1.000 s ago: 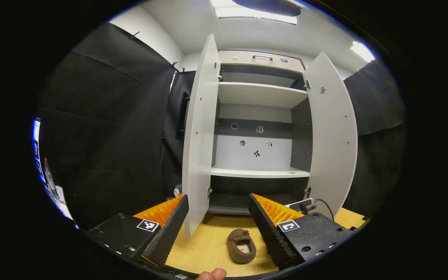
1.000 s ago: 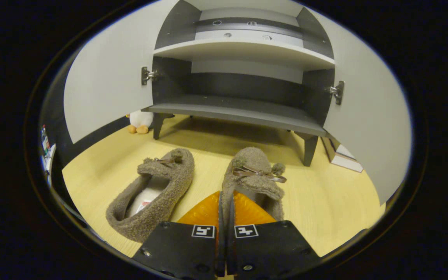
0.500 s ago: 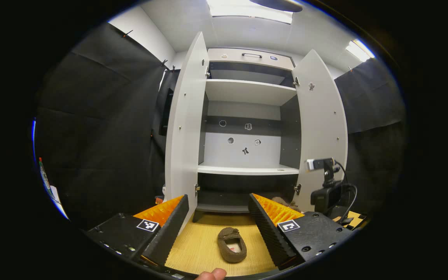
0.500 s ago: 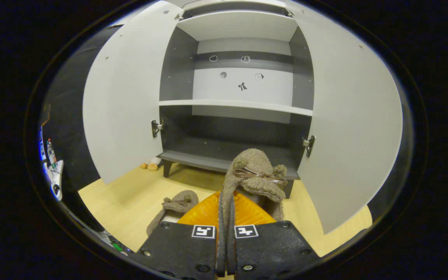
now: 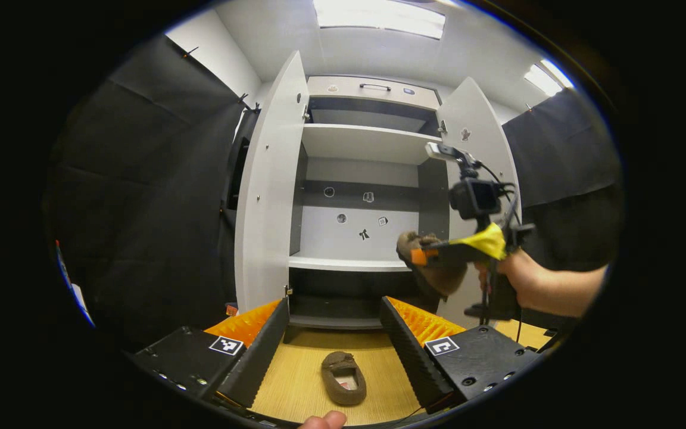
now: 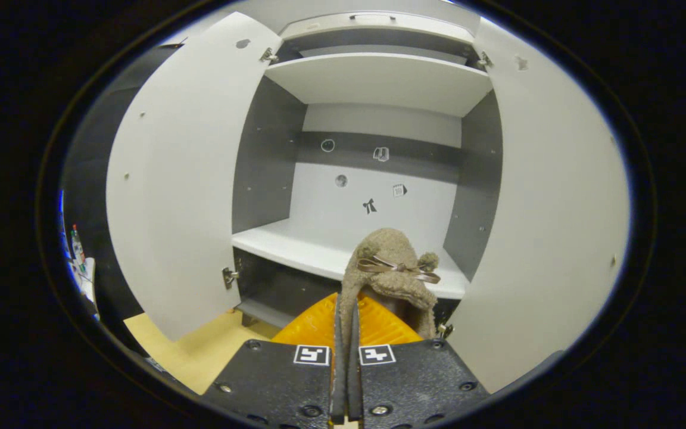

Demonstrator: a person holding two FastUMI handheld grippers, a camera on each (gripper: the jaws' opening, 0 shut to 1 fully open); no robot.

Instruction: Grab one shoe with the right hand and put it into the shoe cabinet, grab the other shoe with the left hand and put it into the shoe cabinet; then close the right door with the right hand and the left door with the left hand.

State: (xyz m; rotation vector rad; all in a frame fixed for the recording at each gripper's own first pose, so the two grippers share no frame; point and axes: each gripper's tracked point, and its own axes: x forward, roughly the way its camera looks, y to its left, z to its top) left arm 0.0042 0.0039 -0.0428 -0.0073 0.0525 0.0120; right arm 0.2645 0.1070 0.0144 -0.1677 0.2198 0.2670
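Both doors [image 6: 182, 179] wide | right gripper [image 6: 345, 333] clamps shoe [image 6: 390, 277] at shelf edge [image 6: 319, 256] | left gripper [image 5: 334, 325] spread

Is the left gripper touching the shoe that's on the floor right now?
Apart. In the left gripper view the left gripper is open and the shoe lies on bare floor between its fingers, with floor showing on both sides.

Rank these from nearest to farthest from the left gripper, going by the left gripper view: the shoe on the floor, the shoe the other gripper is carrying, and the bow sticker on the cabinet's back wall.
1. Shoe on the floor: just ahead of the left gripper, low, between its fingers.
2. Carried shoe: up to the right, in front of the open cabinet.
3. Bow sticker: deepest, on the back wall.
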